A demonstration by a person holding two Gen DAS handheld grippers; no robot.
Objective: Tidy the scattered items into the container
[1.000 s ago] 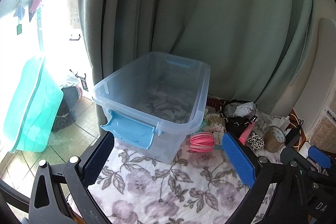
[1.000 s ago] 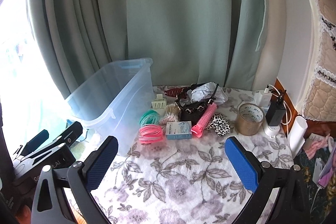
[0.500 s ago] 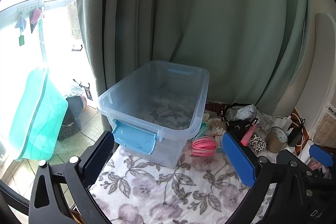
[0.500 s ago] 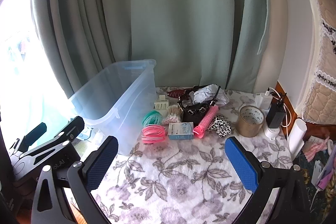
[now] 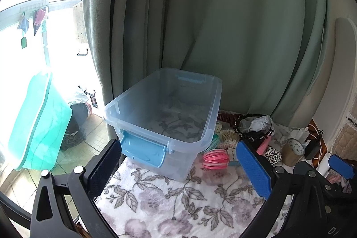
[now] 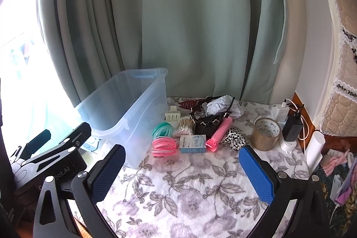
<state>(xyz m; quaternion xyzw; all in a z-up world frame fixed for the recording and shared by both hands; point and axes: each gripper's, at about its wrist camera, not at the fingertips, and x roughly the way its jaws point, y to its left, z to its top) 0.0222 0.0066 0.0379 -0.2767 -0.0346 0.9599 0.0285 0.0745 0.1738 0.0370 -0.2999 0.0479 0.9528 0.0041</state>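
Left gripper [image 5: 178, 168] and right gripper [image 6: 181, 173]: fingers spread wide, nothing grasped. Clear plastic storage bin with blue latches [image 6: 125, 108] on floral cloth [image 6: 189, 189]; pink coiled bands [image 6: 163, 146], small white-blue box [image 6: 193, 143], pink roller [image 6: 219, 134] scattered just beside.

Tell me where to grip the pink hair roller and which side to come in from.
Grip the pink hair roller across its narrow body near the middle, coming from above with the right gripper, whose jaws stand open. It lies slanted, its upper end leaning on the black bag, with the small box and the leopard-print piece close alongside, so a top-down approach, fingers straddling its width, probably has the most room.
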